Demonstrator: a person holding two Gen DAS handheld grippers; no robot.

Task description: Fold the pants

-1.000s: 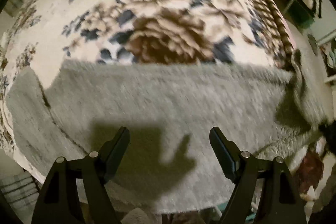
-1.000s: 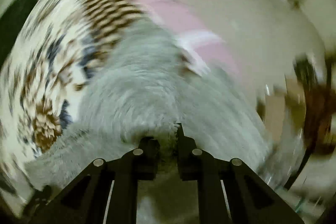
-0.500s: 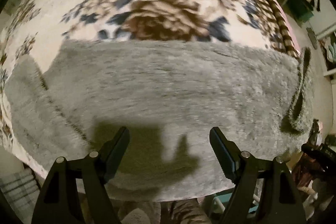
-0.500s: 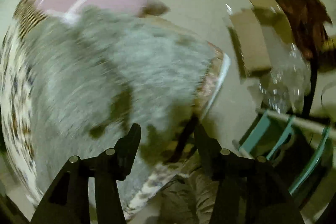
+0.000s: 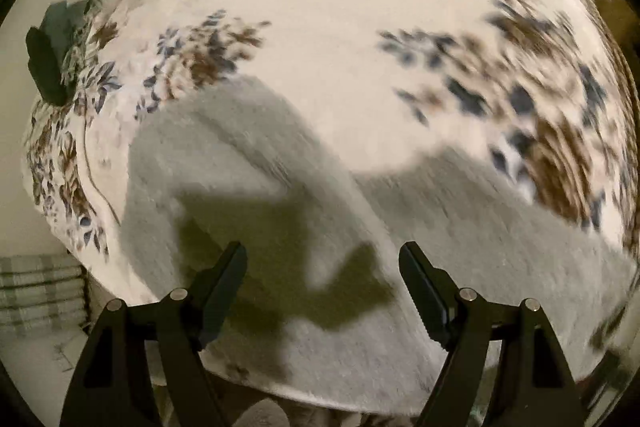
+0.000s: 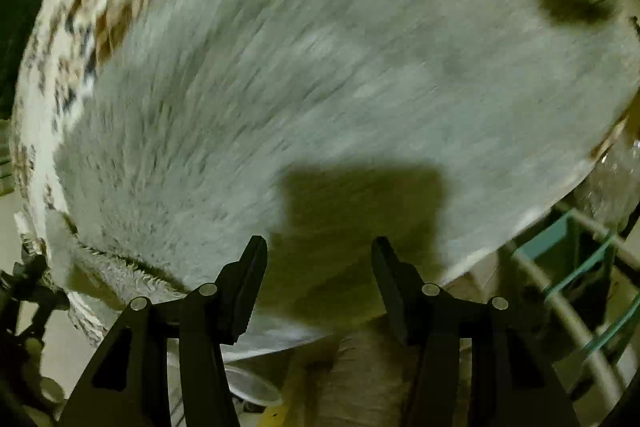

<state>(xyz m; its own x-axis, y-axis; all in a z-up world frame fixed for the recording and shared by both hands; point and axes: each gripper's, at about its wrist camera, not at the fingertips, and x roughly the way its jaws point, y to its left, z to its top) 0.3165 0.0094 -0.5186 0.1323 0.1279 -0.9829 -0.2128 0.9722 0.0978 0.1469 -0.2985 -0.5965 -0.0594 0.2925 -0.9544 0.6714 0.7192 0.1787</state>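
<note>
Cream floral blanket (image 5: 320, 39) across the upper two thirds of the left view, print smeared by motion at the right; only a blurred strip at the upper left of the right view. Grey fleece pants (image 5: 248, 187) spread flat on that blanket, across the lower half of the left view and nearly all of the right view (image 6: 340, 67), far ends cut off by the frame edge, nap streaked with blur. Left gripper (image 5: 322, 267) at bottom centre, fingers spread wide, nothing between them, shadow cast on the fleece just ahead. Right gripper (image 6: 318, 263) at bottom centre, fingers likewise spread, empty, above the near hem. Teal frame (image 6: 580, 259) at lower right, blurred, hard to identify. Dark green shape (image 5: 52, 55) at upper left, too indistinct to name.
</note>
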